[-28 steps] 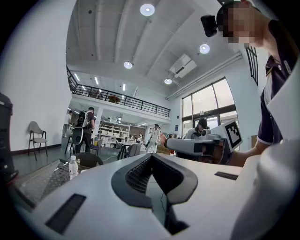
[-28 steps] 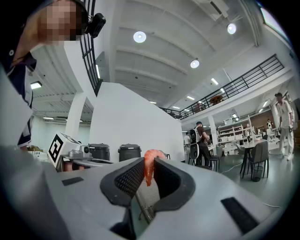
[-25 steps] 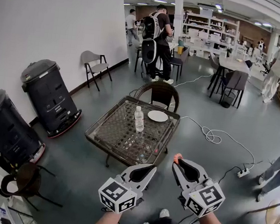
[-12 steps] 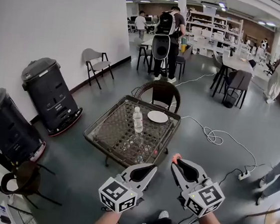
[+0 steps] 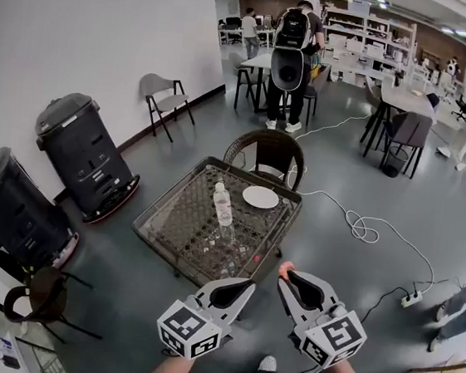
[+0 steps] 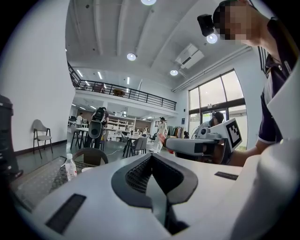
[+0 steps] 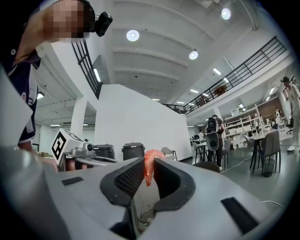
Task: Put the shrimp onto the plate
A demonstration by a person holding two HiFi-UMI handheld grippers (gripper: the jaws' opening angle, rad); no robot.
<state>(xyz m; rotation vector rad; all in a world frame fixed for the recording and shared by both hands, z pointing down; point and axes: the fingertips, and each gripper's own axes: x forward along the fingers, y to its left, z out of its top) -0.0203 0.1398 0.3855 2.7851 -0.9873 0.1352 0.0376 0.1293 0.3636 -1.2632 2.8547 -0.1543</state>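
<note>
A white plate point(image 5: 260, 196) lies on the far right part of a low wire-mesh table point(image 5: 171, 216), beside an upright clear water bottle point(image 5: 223, 204). My right gripper point(image 5: 284, 271) hangs short of the table's near edge, shut on an orange shrimp point(image 5: 285, 268). In the right gripper view the shrimp point(image 7: 149, 168) is pinched between the pads and curls above them. My left gripper point(image 5: 248, 285) is beside it, shut with nothing in it. The left gripper view shows its jaws point(image 6: 151, 157) closed, with the bottle point(image 6: 70, 167) far ahead. A small red thing point(image 5: 257, 258) lies near the table's front right edge.
A wicker chair point(image 5: 272, 152) stands behind the table. Two black wheeled bins point(image 5: 82, 156) point(image 5: 12, 215) line the white wall at left. A white cable point(image 5: 362, 230) and power strip point(image 5: 410, 299) lie on the floor at right. A person with a backpack point(image 5: 291, 54) stands farther back.
Both grippers sit slightly lower and further left in the head view, still side by side. The right one keeps hold of the shrimp. The person with the backpack has shifted right.
</note>
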